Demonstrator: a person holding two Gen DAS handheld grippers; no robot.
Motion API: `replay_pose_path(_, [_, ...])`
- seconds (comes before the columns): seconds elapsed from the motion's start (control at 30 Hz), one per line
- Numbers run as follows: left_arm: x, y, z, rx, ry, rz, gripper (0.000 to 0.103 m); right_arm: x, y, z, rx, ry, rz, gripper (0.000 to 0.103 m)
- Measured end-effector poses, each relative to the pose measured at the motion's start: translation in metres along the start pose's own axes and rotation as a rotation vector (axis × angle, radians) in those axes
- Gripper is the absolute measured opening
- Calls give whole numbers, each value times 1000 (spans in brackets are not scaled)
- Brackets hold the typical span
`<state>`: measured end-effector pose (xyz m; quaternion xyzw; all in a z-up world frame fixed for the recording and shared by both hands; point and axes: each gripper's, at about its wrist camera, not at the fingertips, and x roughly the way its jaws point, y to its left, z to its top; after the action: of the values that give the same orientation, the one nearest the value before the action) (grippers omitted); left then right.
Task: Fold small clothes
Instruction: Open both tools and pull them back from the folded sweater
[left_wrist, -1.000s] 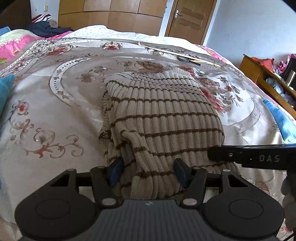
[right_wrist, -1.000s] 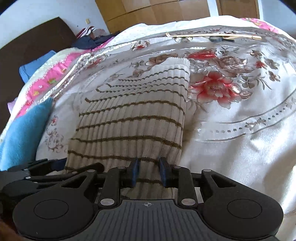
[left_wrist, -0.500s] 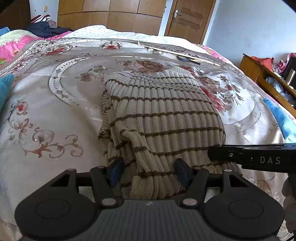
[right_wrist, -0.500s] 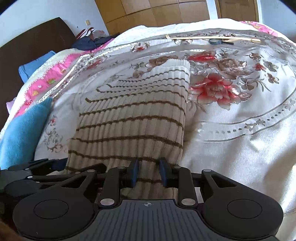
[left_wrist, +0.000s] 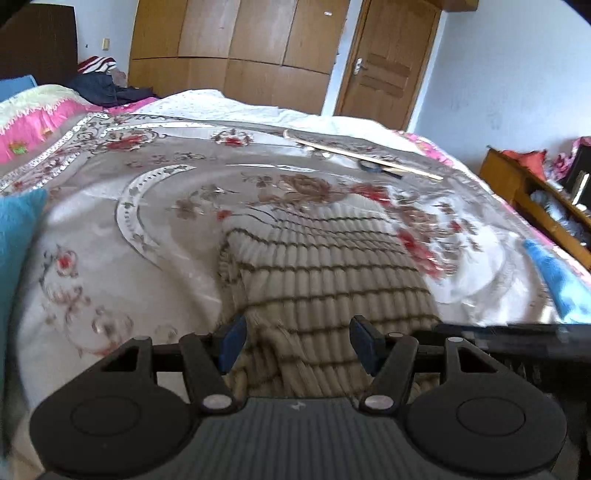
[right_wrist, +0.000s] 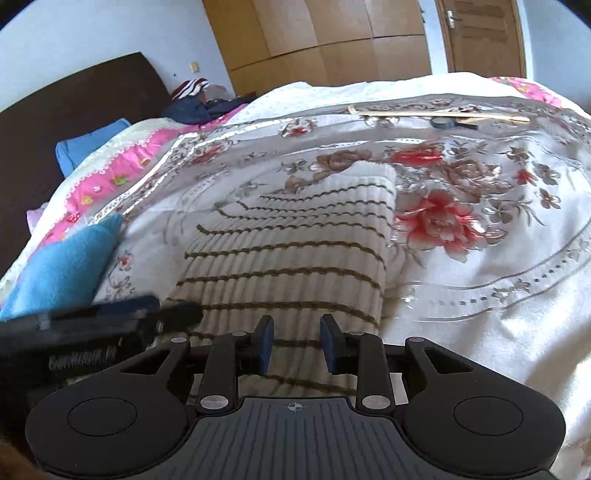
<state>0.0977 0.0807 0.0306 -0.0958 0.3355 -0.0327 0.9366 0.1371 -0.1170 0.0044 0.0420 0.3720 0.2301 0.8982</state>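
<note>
A beige ribbed sweater with brown stripes (left_wrist: 325, 266) (right_wrist: 295, 251) lies folded on the floral bedspread (left_wrist: 110, 258). My left gripper (left_wrist: 298, 345) hangs over its near left corner, jaws wide and open, with a bunched fold of knit between the blue pads, which do not press on it. My right gripper (right_wrist: 297, 343) is over the near right part of the sweater; its jaws are opening, and the striped knit shows in the gap between them. Each gripper shows as a dark bar at the edge of the other's view.
A blue cloth (right_wrist: 62, 273) lies left of the sweater and another blue cloth (left_wrist: 554, 277) to the right. A long wooden stick (left_wrist: 369, 155) and a tape roll (left_wrist: 371, 167) rest far up the bed. A wooden shelf (left_wrist: 535, 199) stands at the right.
The left gripper has risen and tipped up, so more of the room shows. The right jaws have spread slightly. The sweater lies where it was.
</note>
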Motion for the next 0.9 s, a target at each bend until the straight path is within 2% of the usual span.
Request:
replay_pose_path(0.13, [34,10,-1,-23,126,75,72,4,1,-3,-8,33,-31,28])
replay_pose_path(0.23, [27,14,-10,-69,118,56,73,-3,2,-6,-33,10,-77,30])
replay_pose_path(0.4, [11,7,-21,-51,93,86,76,-10,-1,-10,-23,-10,-88,30])
replay_pose_path(0.57, [3,-3,-27,-36,94,144,84,-18,3,-16,-37,-25,-104,31])
replay_pose_path(0.73, [-3,-9,-32,-44,99,196,103,-26,4,-20,-29,-42,-101,34])
replay_pose_path(0.9, [-7,-10,-34,-59,94,195,103,-30,6,-24,-37,-45,-107,34])
